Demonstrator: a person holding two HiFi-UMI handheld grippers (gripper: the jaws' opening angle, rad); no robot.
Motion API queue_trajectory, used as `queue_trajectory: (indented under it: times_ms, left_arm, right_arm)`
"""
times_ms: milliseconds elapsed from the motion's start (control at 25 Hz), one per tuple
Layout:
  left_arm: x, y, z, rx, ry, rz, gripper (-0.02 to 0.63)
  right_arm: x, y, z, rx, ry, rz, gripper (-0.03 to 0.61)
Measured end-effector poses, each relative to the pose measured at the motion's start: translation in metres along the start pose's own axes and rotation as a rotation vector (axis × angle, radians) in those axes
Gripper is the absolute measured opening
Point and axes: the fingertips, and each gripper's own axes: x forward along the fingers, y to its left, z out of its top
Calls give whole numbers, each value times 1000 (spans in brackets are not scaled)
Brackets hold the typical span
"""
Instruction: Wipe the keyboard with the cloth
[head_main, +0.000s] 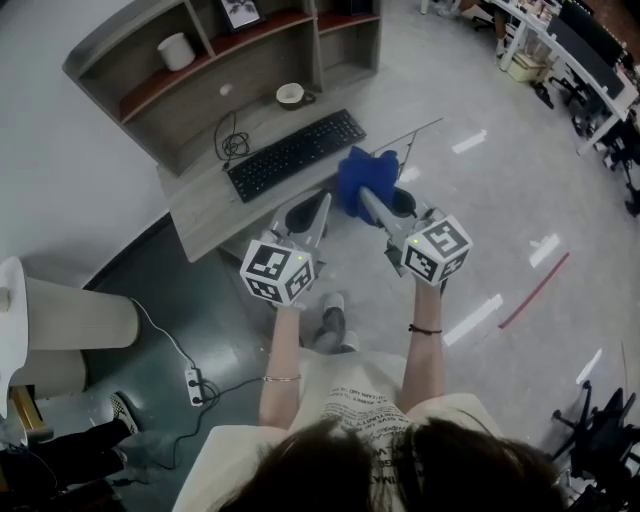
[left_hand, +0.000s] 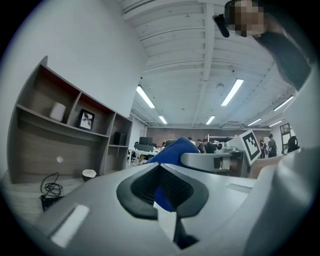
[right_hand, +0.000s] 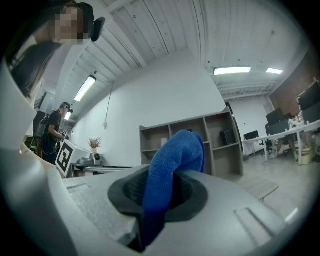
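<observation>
The black keyboard lies along the front of a grey wooden desk with shelves behind it. My right gripper is shut on a blue cloth, held in the air in front of the desk, below and to the right of the keyboard. In the right gripper view the cloth bulges up out of the closed jaws. My left gripper hangs just left of the cloth with its jaws together and nothing in them. From the left gripper the cloth shows just beyond its tips.
On the desk behind the keyboard stand a small bowl and a coiled black cable. The shelves hold a white cup and a framed picture. A power strip lies on the floor at the left. Office desks stand far right.
</observation>
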Motion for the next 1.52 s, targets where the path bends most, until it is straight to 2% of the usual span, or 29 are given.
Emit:
queue_trajectory:
  times_ms: [200, 560, 960, 1520]
  left_arm:
    - [17, 16, -4, 9, 16, -17, -12]
    - [50, 55, -15, -26, 37, -26, -12]
    - [79, 86, -10, -31, 32, -56, -12]
    - [119, 114, 3, -15, 9, -134, -12]
  right_arm:
    - [17, -20, -3, 9, 0, -17, 58]
    - [53, -52, -17, 31, 34, -31, 58]
    - [83, -77, -15, 30, 40, -52, 58]
    - [102, -111, -6, 19, 15, -125, 58]
